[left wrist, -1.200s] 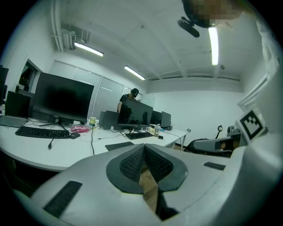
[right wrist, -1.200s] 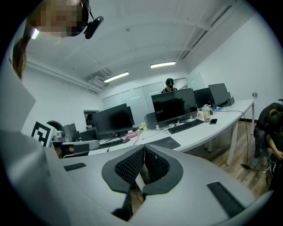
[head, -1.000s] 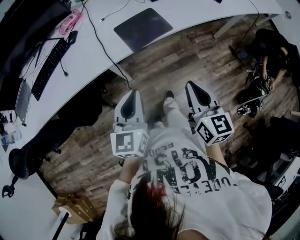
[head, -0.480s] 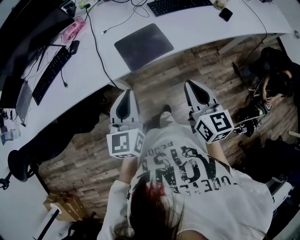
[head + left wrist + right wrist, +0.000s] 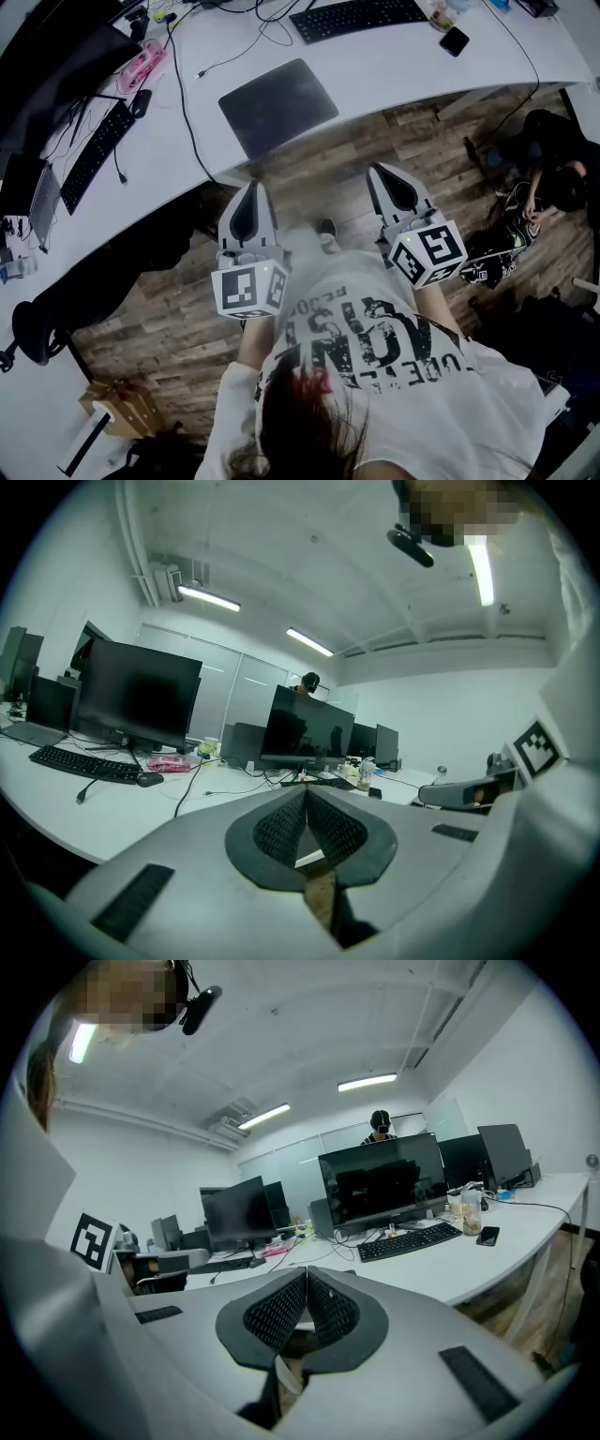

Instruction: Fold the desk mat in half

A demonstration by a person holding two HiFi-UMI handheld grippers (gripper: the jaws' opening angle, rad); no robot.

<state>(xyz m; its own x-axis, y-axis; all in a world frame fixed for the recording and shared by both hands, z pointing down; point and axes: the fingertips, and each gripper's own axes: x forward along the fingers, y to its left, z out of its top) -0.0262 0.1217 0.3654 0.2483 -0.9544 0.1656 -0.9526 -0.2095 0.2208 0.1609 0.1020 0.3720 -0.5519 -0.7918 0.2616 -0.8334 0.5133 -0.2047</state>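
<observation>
Desk mat (image 5: pixel 278 106), dark, lies flat and unfolded near the front edge of the white bench (image 5: pixel 394 70); only the head view shows it whole. The gripper views add dark monitors (image 5: pixel 138 694) standing on the bench. Left claw (image 5: pixel 250 187) and right claw (image 5: pixel 382 171) hang over the wooden floor (image 5: pixel 422 150), short of the bench, each with jaws together and nothing between them. A keyboard (image 5: pixel 356 16) and a phone (image 5: pixel 454 41) lie beyond the mat.

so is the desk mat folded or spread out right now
Spread out: the desk mat lies flat as a single dark sheet on the white desk, with no edge turned over.
</observation>
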